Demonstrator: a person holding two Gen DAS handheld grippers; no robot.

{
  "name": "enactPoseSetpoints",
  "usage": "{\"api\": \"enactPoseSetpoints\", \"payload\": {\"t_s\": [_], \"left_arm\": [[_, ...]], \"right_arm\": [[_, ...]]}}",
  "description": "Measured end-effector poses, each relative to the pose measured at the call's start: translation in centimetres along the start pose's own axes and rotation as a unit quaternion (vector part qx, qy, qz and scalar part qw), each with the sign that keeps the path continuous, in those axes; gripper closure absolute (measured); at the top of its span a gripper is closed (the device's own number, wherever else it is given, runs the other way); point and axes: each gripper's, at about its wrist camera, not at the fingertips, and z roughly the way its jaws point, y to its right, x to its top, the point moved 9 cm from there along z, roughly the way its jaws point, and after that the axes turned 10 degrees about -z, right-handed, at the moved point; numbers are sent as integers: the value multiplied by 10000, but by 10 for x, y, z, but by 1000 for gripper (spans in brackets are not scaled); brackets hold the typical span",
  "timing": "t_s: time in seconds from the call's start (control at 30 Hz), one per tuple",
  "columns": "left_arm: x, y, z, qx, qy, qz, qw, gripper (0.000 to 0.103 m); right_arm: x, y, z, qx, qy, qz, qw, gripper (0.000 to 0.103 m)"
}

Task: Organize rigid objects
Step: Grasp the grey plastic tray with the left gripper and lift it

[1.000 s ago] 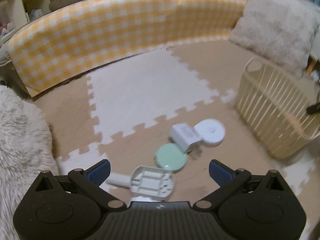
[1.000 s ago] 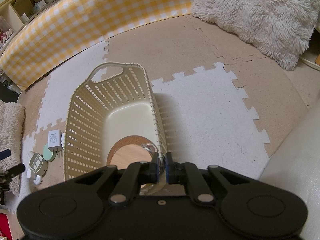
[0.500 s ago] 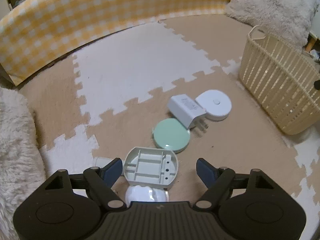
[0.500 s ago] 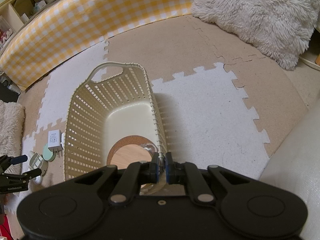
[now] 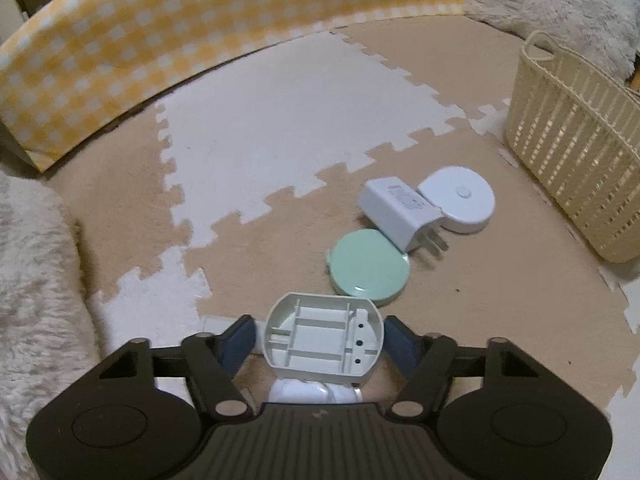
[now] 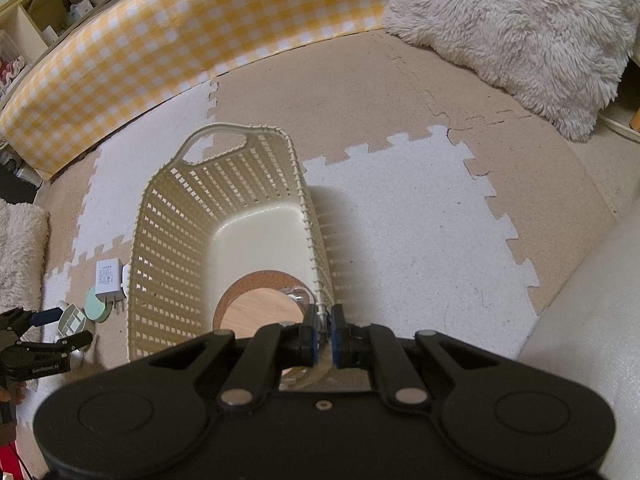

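Observation:
A grey-white ribbed plastic housing lies on the foam mat between the blue pads of my left gripper. The jaws are closing; a thin gap still shows at the left pad. Just beyond lie a mint round disc, a white plug adapter and a white round puck. My right gripper is shut on the near rim of the cream slatted basket. Inside the basket sits a cork-edged wooden coaster. The left gripper also appears at the far left of the right wrist view.
A yellow checked bumper curves along the back. Fluffy cushions sit at the left and back right. The basket stands right of the loose items. A white rounded object lies partly hidden under the housing.
My left gripper came down over the ribbed housing and its jaws narrowed from wide to close beside it. The right gripper and basket stayed still.

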Motion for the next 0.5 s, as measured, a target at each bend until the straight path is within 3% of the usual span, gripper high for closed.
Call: {"api": "enactPoseSetpoints", "payload": {"t_s": [0.27, 0.5], "left_arm": [[0, 0, -3, 39, -31, -130, 9999, 38], [7, -10, -15, -23, 73, -784, 9969, 38]], "right_arm": [[-1, 0, 0, -18, -3, -18, 10000, 97], [-1, -1, 0, -26, -2, -32, 10000, 97]]}}
